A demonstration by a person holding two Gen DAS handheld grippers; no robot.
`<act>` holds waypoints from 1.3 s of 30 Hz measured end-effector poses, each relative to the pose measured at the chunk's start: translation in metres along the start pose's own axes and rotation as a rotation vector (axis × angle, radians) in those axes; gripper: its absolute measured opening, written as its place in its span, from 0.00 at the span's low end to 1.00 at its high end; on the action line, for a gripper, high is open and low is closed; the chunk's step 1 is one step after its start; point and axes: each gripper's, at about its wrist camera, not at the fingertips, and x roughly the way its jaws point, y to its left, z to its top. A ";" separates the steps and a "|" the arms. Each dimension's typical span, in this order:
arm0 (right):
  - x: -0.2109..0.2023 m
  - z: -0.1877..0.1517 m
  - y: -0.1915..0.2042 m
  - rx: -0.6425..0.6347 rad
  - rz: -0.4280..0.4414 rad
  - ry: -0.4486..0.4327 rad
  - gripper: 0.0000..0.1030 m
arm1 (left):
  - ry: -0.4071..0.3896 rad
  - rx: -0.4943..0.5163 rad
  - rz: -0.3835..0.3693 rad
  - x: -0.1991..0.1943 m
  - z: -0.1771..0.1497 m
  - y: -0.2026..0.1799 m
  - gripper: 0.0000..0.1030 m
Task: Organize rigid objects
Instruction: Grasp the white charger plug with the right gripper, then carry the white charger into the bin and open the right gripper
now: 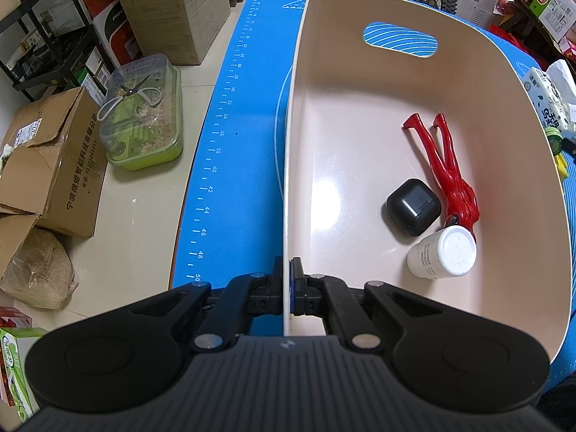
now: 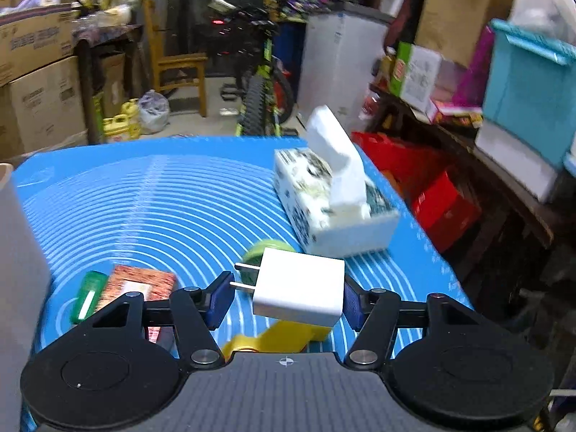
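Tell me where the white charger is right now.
In the right wrist view the white charger sits between the right gripper fingers, prongs pointing left, above the blue mat, just in front of the tissue box.

Bin (image 1: 360, 10) left half clear; tissue box (image 2: 334, 194) blocks mat (image 2: 180, 187) right.

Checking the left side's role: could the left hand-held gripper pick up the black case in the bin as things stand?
Probably not right now. The left hand-held gripper is shut on the bin's wall, so it is occupied. The black case lies uncovered on the bin floor, beside the red figure and white bottle.
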 end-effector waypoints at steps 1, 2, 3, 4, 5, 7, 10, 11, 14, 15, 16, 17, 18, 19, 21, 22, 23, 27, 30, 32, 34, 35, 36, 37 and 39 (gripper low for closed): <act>-0.007 0.003 0.003 -0.018 0.009 -0.017 0.63 | 0.000 -0.001 0.000 0.000 0.000 0.000 0.04; -0.014 0.006 0.006 -0.029 0.023 -0.034 0.63 | 0.000 0.000 0.000 0.000 0.000 0.000 0.04; -0.021 0.008 0.008 -0.034 0.034 -0.047 0.63 | 0.000 0.000 0.000 0.000 0.000 0.000 0.04; -0.029 0.011 0.011 -0.039 0.051 -0.065 0.63 | 0.000 0.000 0.000 0.000 0.000 0.000 0.04; -0.036 0.014 0.015 -0.042 0.067 -0.083 0.63 | 0.000 0.000 0.000 0.000 0.000 0.000 0.04; -0.050 0.019 0.023 -0.050 0.094 -0.114 0.63 | 0.000 0.000 0.000 0.000 0.000 0.000 0.04; -0.070 0.025 0.038 -0.057 0.147 -0.158 0.63 | 0.000 0.001 0.001 0.000 0.000 0.000 0.04; -0.075 0.026 0.044 -0.063 0.162 -0.167 0.63 | 0.000 0.001 0.000 0.000 0.000 0.000 0.04; -0.090 0.033 0.066 -0.088 0.220 -0.188 0.63 | 0.000 -0.001 -0.001 0.000 0.000 0.000 0.04; -0.094 0.035 0.072 -0.096 0.240 -0.193 0.63 | 0.000 0.000 0.000 0.000 0.000 0.000 0.04; -0.098 0.038 0.079 -0.106 0.263 -0.197 0.63 | 0.000 0.001 0.001 0.000 0.000 0.000 0.04; -0.103 0.040 0.087 -0.118 0.284 -0.201 0.63 | 0.000 0.001 0.001 0.000 0.000 0.000 0.04; -0.106 0.042 0.095 -0.130 0.302 -0.204 0.63 | 0.000 0.001 0.001 0.000 0.000 0.000 0.04; -0.110 0.043 0.102 -0.143 0.320 -0.205 0.63 | 0.000 0.001 0.001 0.000 0.000 0.001 0.04; -0.115 0.047 0.118 -0.170 0.359 -0.202 0.63 | -0.001 0.001 0.001 0.000 0.000 0.001 0.04; -0.117 0.048 0.125 -0.182 0.376 -0.196 0.63 | 0.000 0.001 0.001 0.000 0.000 0.001 0.04; -0.118 0.048 0.133 -0.194 0.395 -0.187 0.63 | 0.000 0.001 0.002 0.000 0.000 0.001 0.04; -0.122 0.048 0.163 -0.244 0.434 -0.155 0.63 | -0.001 0.003 0.001 0.000 0.000 0.001 0.04; -0.120 0.042 0.182 -0.281 0.453 -0.114 0.63 | -0.001 0.005 0.003 0.000 0.000 0.001 0.04; -0.117 0.039 0.194 -0.308 0.456 -0.080 0.63 | -0.001 0.005 0.004 0.000 0.000 0.002 0.04; -0.115 0.033 0.203 -0.329 0.457 -0.047 0.63 | -0.001 0.007 0.006 0.000 0.000 0.001 0.04; -0.113 0.030 0.207 -0.337 0.458 -0.029 0.63 | -0.001 0.007 0.007 0.000 0.000 0.000 0.04; -0.110 0.027 0.210 -0.344 0.461 -0.014 0.63 | -0.001 0.008 0.007 0.000 0.000 0.000 0.04; -0.108 0.025 0.214 -0.351 0.462 0.003 0.63 | -0.001 0.007 0.007 0.000 0.000 0.000 0.04; -0.103 0.021 0.221 -0.367 0.462 0.035 0.63 | -0.001 0.008 0.007 0.000 0.000 0.000 0.04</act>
